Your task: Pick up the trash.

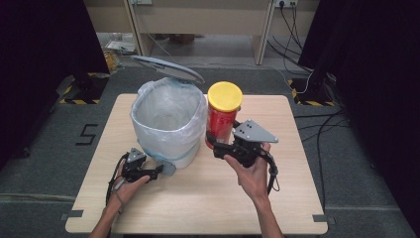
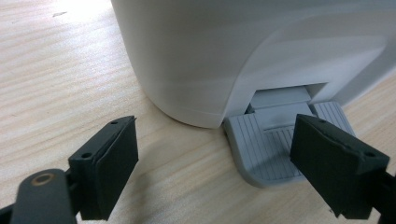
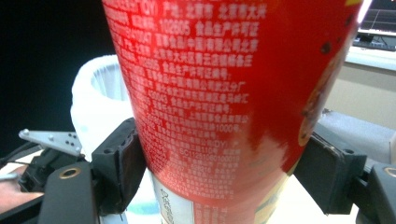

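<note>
Presently held upright near the table's (image 1: pixel 277 198) middle, just beside the bin's right wall: red canister (image 1: pixel 221 121) with yellow lid (image 1: pixel 225 95), clamped low between the right gripper's (image 1: pixel 224 147) jaws. Left gripper (image 1: pixel 159 172) spread wide, one jaw over the pedal (image 2: pixel 268 144), lid (image 1: pixel 168 68) raised. Pedal bin (image 1: pixel 168 116) lined with a white bag (image 1: pixel 148 91), apparently empty. Likely risks: glossy canister slipping or tipping from so low a grip; lid dropping if the pedal slipped free.
</note>
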A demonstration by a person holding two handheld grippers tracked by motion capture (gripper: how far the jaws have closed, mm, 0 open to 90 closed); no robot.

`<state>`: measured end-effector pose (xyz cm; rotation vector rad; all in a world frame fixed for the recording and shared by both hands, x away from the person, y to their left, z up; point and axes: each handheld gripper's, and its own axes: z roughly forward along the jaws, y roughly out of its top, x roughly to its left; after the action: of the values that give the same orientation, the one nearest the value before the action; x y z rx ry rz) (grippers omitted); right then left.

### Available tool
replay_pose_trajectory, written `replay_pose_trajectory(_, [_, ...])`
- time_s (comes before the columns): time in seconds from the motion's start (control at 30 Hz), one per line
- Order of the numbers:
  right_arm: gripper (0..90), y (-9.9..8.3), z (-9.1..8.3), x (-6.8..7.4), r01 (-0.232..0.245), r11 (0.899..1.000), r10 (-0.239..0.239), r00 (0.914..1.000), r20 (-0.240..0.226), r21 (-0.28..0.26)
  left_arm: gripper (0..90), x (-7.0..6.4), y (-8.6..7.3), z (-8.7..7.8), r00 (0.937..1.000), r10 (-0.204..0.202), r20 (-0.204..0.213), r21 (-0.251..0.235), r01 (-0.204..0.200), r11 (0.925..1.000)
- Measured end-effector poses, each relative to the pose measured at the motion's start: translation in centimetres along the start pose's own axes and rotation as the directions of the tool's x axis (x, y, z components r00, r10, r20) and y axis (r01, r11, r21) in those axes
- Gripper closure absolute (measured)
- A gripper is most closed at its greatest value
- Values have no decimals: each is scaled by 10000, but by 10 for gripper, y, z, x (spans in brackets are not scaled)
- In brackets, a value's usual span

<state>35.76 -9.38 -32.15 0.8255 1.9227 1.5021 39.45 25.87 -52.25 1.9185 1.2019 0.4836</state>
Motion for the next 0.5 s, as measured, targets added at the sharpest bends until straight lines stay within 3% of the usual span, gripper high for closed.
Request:
replay_pose_trajectory(0.17, [243, 16, 3, 1, 162, 9998, -162, 9998, -98, -81, 144, 1, 0, 0, 10000, -21, 41, 28, 21, 10000])
replay_pose_trajectory(0.5, [243, 41, 11, 0, 47, 9999, -51, 9995, -296, -152, 144, 1, 0, 0, 10000, -38, 53, 35, 38, 10000])
